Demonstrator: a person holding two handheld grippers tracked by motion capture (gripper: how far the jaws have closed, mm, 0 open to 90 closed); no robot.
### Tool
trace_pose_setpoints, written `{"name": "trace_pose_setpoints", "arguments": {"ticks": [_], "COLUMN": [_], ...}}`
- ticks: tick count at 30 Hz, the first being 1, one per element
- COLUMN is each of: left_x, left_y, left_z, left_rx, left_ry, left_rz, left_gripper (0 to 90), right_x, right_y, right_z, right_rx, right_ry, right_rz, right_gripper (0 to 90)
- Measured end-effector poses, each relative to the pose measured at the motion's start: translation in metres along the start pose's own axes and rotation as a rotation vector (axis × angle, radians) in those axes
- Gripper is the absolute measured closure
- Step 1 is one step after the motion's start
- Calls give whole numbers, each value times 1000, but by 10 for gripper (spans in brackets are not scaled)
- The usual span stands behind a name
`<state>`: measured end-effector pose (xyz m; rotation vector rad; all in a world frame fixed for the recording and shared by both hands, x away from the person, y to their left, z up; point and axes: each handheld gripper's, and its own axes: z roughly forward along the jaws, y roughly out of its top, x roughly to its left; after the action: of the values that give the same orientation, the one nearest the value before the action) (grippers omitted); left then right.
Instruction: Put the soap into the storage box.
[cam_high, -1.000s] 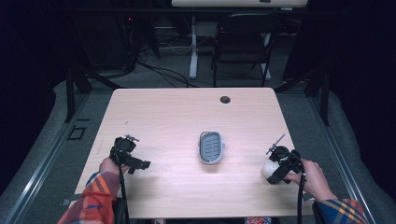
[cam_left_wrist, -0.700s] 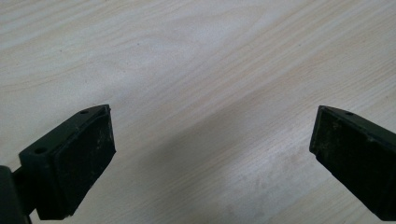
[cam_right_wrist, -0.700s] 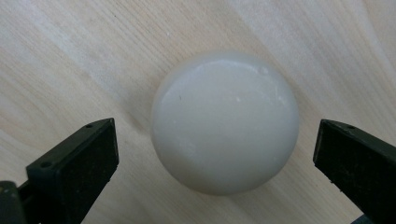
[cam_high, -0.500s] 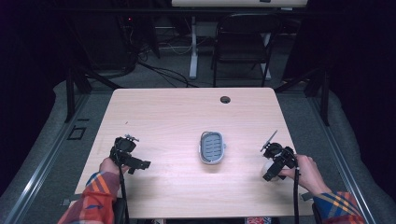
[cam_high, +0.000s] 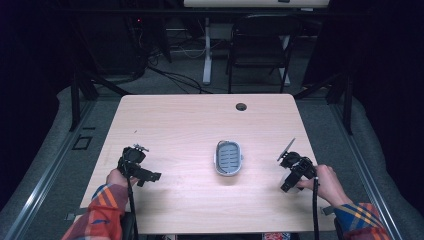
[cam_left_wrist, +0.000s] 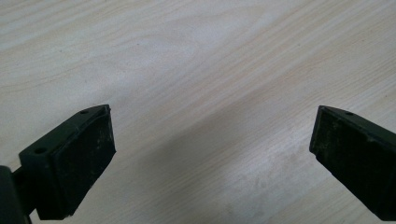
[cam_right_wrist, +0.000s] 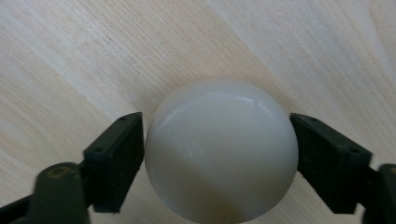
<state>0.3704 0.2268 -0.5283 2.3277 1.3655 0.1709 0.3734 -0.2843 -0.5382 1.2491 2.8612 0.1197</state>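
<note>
My right gripper (cam_right_wrist: 217, 154) pinches a white ball (cam_right_wrist: 221, 149) between both jaws, just over the tabletop (cam_right_wrist: 70, 56). My left gripper (cam_left_wrist: 210, 154) is spread wide, nothing between, over bare wood.

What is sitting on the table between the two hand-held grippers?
A small grey oval tray lies on the table between the left gripper and the right gripper, seen in the high view.

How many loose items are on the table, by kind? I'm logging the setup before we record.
White ball, clamped in the right gripper: 1
Grey oval slotted dish at mid-table: 1
Total: 2
</note>
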Motion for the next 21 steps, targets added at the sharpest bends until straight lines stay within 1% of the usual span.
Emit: {"name": "trace_pose_setpoints", "arguments": {"ticks": [1, 2, 3, 4, 5, 10, 11, 13, 14, 15, 17, 18, 19, 21], "left_x": [0, 0, 0, 0, 0, 0, 0, 0, 0, 0, 0, 0, 0, 0], "left_y": [0, 0, 0, 0, 0, 0, 0, 0, 0, 0, 0, 0, 0, 0], "left_z": [0, 0, 0, 0, 0, 0, 0, 0, 0, 0, 0, 0, 0, 0], "left_rx": [0, 1, 1, 2, 2, 0, 0, 0, 0, 0, 0, -1, -1, -1], "left_ry": [0, 0, 1, 0, 0, 2, 2, 2, 3, 2, 2, 2, 2, 2], "left_rz": [0, 0, 0, 1, 3, 3, 3, 3, 2, 5, 4, 3, 3, 2], "left_gripper": [1, 1, 1, 1, 1, 1, 1, 1, 1, 1, 1, 1, 1, 1], "right_x": [-1, 1, 1, 0, 0, 0, 1, 1, 1, 0, 3, 3, 2, 2], "right_y": [1, 1, 1, 1, 1, 1, 0, 0, 0, 1, -1, -1, 1, 1], "right_z": [-1, 0, 0, 0, 0, 1, 1, 1, 1, -1, 2, 2, -1, -3], "right_rx": [17, 25, 25, 38, 42, 32, 21, 21, 26, 51, -8, -8, 18, 16], "right_ry": [-3, 2, 2, 0, -7, -10, -8, -9, -8, -13, -6, -6, -14, -17], "right_rz": [-11, 15, 15, -1, 0, -2, 15, 14, 8, -15, 27, 27, -3, -17], "right_gripper": [208, 205, 205, 209, 223, 234, 236, 236, 236, 236, 236, 236, 237, 236]}}
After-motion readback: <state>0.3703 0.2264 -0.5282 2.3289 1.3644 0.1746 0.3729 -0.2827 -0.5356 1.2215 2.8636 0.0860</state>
